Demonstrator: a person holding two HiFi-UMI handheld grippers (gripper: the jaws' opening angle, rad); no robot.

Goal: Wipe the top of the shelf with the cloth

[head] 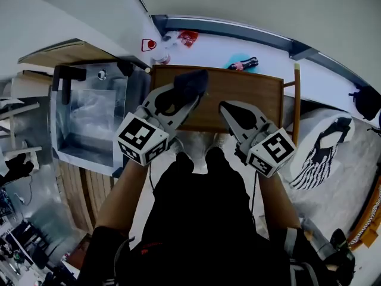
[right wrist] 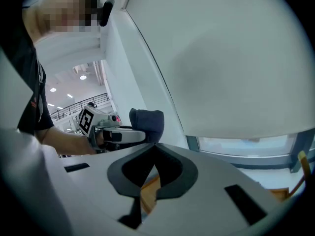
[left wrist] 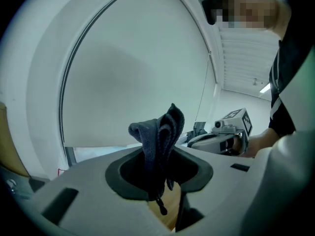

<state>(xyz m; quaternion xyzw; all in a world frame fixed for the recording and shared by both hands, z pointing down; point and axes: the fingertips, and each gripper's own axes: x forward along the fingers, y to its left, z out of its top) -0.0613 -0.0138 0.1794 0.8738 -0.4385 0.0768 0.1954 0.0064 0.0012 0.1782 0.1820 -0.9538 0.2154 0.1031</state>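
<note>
Now my left gripper (head: 186,95) pinches bunched dark blue-grey cloth (left wrist: 160,132) over brown wooden shelf top (head: 241,94), poised for wiping. Right gripper (head: 230,111) closed, empty, kept right, out of the way.

Pale wall (head: 250,5) behind a white ledge (head: 271,61), grey floor (head: 351,186) beneath.

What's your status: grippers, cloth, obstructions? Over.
Left gripper shut on cloth, over the wooden shelf top. Right gripper shut, empty, alongside. Nothing seen on the shelf top.
</note>
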